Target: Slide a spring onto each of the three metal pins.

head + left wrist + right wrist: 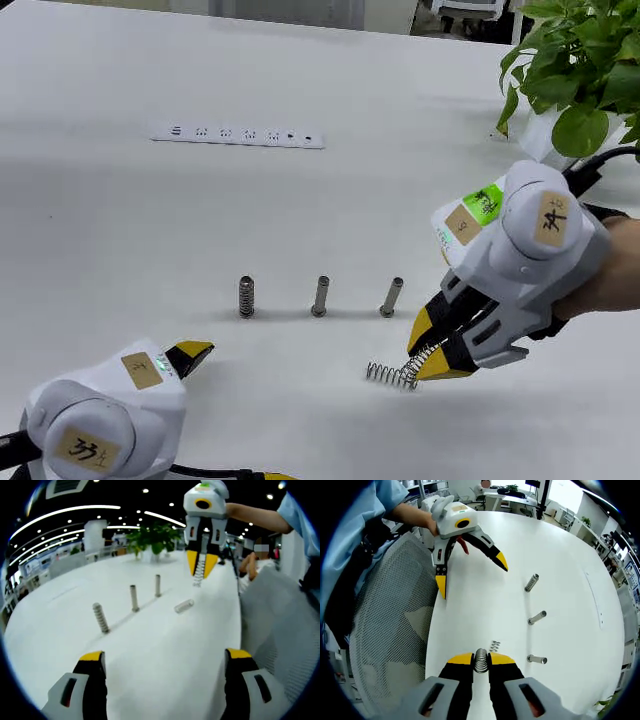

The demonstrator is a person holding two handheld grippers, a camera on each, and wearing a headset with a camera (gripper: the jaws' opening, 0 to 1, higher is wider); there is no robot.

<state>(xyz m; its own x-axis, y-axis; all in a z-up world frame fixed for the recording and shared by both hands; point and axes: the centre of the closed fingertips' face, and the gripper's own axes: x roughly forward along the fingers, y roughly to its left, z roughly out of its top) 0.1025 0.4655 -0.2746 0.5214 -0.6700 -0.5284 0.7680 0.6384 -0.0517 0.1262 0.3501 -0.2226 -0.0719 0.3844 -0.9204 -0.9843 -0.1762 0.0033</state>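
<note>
Three metal pins stand in a row on the white table. The left pin (246, 297) (101, 618) (532, 582) carries a spring. The middle pin (320, 296) (133, 598) and the right pin (391, 297) (157, 585) are bare. My right gripper (428, 352) (480, 659) is shut on a spring (425, 356) (200, 572), a little in front of the right pin. A second loose spring (388, 375) (184, 606) (494, 645) lies on the table just below it. My left gripper (230, 415) (165, 655) stands open and holds nothing, near the front edge.
A white power strip (238, 134) lies at the back of the table. A potted plant (575, 70) stands at the back right. A mesh chair (395, 630) sits beside the table's front edge.
</note>
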